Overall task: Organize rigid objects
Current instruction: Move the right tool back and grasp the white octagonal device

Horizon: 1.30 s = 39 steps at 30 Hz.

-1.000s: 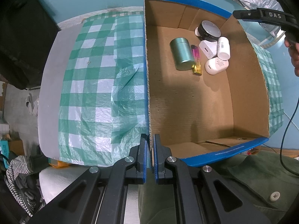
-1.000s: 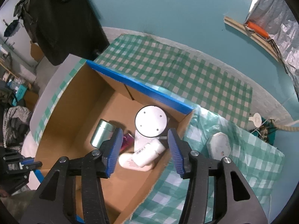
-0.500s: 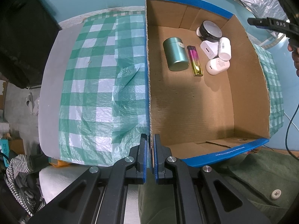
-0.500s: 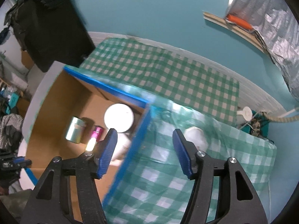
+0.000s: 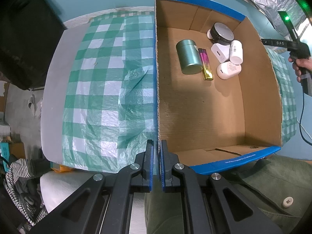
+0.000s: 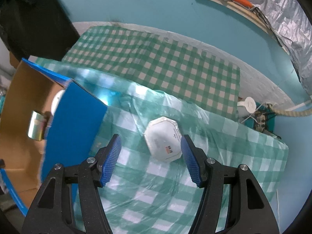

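My left gripper (image 5: pixel 157 152) is shut on the left wall of the blue-edged cardboard box (image 5: pixel 156 58), near its front corner. In the box's far end lie a green tin (image 5: pixel 188 56), a pink-and-gold lighter (image 5: pixel 204 64), a black-rimmed round disc (image 5: pixel 222 32), a white charger (image 5: pixel 220 51), a white bottle (image 5: pixel 236 51) and a white case (image 5: pixel 229 70). My right gripper (image 6: pixel 150 136) is open, pointing down over a white octagonal device (image 6: pixel 162 139) that lies on the checked cloth to the right of the box (image 6: pixel 74 117). The device sits toward the right finger, untouched.
A green-and-white checked plastic cloth (image 5: pixel 109 97) covers the table on both sides of the box. A hand (image 5: pixel 300 62) holding the right gripper's handle shows past the box's right wall. Cables and a white plug (image 6: pixel 247 103) lie beyond the cloth's right edge.
My right gripper has swung from above the box's contents rightward and down to hover over the white octagonal device, and its jaws have widened. The left gripper and the box stayed put.
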### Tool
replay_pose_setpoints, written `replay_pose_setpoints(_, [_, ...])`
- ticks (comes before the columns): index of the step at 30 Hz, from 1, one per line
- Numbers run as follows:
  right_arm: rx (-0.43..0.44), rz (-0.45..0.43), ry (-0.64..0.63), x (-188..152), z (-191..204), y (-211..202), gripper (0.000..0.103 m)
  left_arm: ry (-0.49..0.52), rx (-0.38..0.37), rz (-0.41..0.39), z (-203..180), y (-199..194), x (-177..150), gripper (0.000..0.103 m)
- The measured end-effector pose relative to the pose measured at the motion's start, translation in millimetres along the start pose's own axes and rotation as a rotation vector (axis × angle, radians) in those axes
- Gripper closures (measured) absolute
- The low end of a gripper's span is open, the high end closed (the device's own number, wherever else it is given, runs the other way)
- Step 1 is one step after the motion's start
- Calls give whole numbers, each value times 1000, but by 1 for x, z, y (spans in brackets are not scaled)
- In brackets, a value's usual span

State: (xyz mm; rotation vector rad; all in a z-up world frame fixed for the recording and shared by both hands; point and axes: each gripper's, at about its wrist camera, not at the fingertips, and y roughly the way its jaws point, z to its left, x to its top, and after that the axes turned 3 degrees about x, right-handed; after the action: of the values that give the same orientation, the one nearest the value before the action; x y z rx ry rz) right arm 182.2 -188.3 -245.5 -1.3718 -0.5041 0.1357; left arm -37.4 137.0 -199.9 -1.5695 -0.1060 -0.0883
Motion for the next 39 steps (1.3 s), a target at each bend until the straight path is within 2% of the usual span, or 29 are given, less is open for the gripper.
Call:
replay_pose_setpoints(5, [-42, 38, -64, -4, -3, 21, 40, -4, 3, 5, 0, 1, -1, 97])
replay_pose_setpoints(22, [-74, 119, -193, -9, 0, 56, 40, 1, 22, 14, -4, 1, 0, 97])
replay_pose_setpoints(31, [-10, 95, -106, -6, -11, 57, 40, 15, 25, 14, -5, 1, 0, 97])
replay_pose_setpoints(39, [-11, 75, -47, -13, -12, 53, 45, 13, 21, 11, -4, 0, -1, 97])
